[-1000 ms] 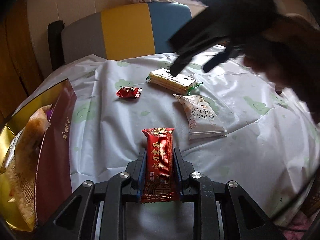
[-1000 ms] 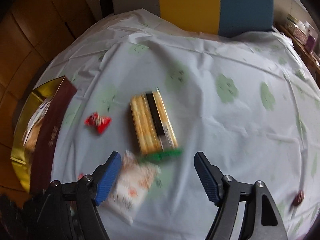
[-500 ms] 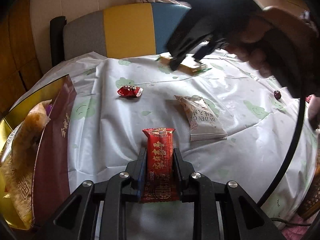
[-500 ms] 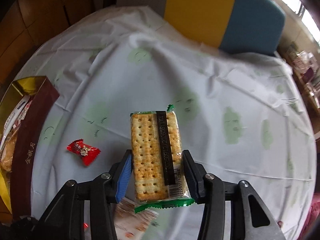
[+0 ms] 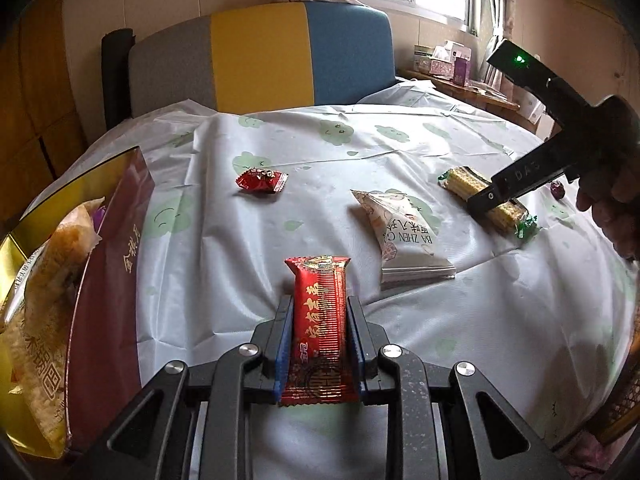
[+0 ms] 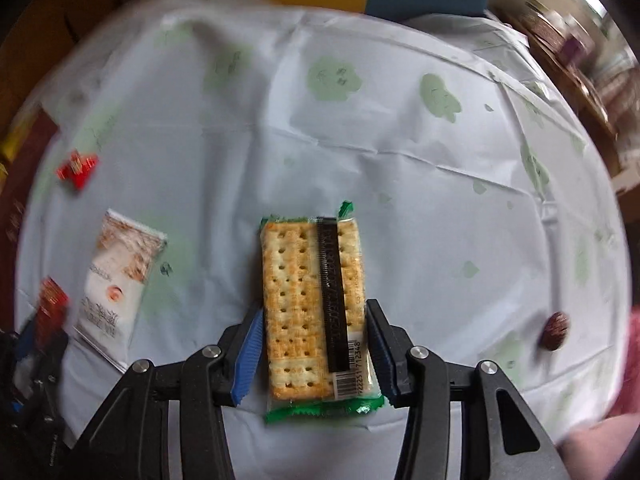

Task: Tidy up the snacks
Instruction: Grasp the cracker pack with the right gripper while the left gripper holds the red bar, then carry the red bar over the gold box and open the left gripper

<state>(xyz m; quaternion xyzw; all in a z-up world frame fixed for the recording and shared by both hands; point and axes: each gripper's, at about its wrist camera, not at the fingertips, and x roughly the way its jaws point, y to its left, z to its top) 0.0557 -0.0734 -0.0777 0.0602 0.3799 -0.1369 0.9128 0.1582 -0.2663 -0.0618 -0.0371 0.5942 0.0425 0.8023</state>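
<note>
My left gripper point(image 5: 319, 338) is shut on a red and gold snack bar point(image 5: 319, 320) and holds it above the near table. My right gripper point(image 6: 314, 340) is shut on a green-edged cracker pack point(image 6: 312, 300); in the left wrist view that cracker pack point(image 5: 486, 200) is low over the table at the right. A white snack packet point(image 5: 402, 236) lies mid-table and also shows in the right wrist view point(image 6: 116, 288). A small red candy point(image 5: 262, 180) lies further back, also in the right wrist view point(image 6: 78, 166).
A gold and maroon gift box point(image 5: 116, 280) holding snack bags stands at the left table edge. A dark round candy point(image 6: 555, 330) lies at the right. A grey, yellow and blue chair point(image 5: 260, 60) stands behind the table. A white cloth point(image 5: 320, 152) covers the table.
My right gripper closed on the cracker pack, lifted it and carried it right and down toward the table. The left gripper has kept still with the red bar.
</note>
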